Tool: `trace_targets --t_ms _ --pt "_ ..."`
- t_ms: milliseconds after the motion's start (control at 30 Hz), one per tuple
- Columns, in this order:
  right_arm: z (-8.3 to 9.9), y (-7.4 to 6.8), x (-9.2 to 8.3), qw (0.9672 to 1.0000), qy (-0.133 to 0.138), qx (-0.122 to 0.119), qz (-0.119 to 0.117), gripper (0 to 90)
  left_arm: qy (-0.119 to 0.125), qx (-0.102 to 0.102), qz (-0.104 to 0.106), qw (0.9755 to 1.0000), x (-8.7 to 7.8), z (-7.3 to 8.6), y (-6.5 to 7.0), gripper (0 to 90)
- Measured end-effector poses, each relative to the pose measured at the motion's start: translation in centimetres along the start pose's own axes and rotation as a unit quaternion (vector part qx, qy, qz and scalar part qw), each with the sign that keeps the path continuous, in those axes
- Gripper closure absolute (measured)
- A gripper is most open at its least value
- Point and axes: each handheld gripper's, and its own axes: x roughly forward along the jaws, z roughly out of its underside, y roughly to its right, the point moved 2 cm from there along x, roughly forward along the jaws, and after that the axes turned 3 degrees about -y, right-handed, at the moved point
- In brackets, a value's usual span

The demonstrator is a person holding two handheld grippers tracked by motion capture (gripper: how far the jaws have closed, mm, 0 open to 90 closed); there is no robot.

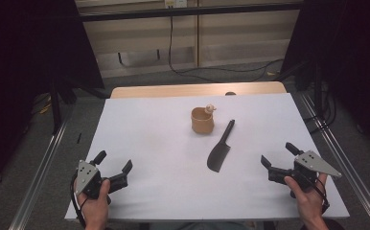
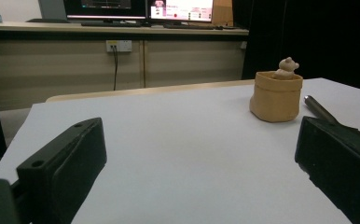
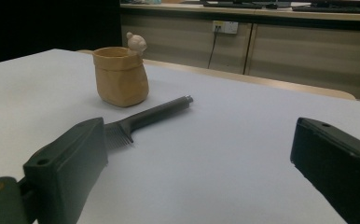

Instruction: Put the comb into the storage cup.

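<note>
Both hand-held grippers, left (image 1: 114, 162) and right (image 1: 278, 154), spread empty; comb (image 1: 220, 149) lies between, cup (image 1: 202, 120) beyond.

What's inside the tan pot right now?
A small beige figurine pokes above the rim of the pot on its far side. In the high view the interior looks dark and otherwise bare, but the pot's wall hides the bottom, so anything lying low inside cannot be seen.
</note>
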Motion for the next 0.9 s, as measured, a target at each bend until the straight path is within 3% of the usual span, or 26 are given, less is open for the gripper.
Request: trace_targets --t_ms 367,567,900 --pt "0.0 -0.2 0.1 0.9998 -0.002 0.002 -0.020 3.3 -0.006 0.004 0.008 0.9999 0.1 0.0 0.3 2.3" --pt "0.0 -0.5 0.3 0.9985 -0.003 -0.009 -0.054 0.1 -0.008 0.003 0.010 0.9999 0.2 0.0 0.5 2.3" --pt "-0.5 -2.0 1.1 0.9959 -0.004 -0.016 -0.089 0.0 -0.015 0.005 0.019 0.9997 0.7 0.1 0.6 2.3"
